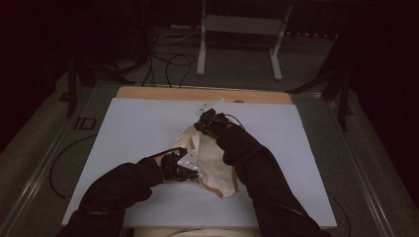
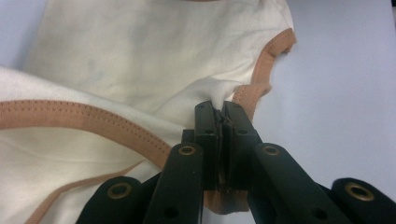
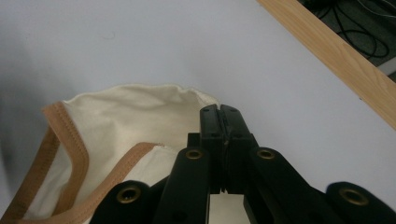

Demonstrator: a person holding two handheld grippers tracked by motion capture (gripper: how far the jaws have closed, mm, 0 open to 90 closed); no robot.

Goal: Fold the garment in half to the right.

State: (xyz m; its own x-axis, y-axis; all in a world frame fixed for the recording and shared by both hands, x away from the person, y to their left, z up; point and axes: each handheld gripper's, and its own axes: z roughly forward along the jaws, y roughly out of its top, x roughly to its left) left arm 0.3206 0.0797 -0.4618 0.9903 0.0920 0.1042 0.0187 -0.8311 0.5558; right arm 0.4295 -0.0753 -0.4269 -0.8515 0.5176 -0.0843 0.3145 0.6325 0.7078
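Garment (image 1: pixel 212 163), cream with tan trim, lies crumpled mid-table on the white sheet (image 1: pixel 133 133). I see my left gripper (image 2: pixel 222 114) with jaws pinched tight on the fabric beside a trimmed edge. My right gripper (image 3: pixel 220 114) has jaws pressed together at the far edge of the cloth; it probably grips fabric, though the jaws hide the contact.

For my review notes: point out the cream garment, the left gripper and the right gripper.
cream garment (image 2: pixel 140 51), left gripper view, plain cream cloth.
left gripper (image 2: pixel 222 114), left gripper view, tips clamped on cloth.
right gripper (image 3: pixel 220 114), right gripper view, closed tips.
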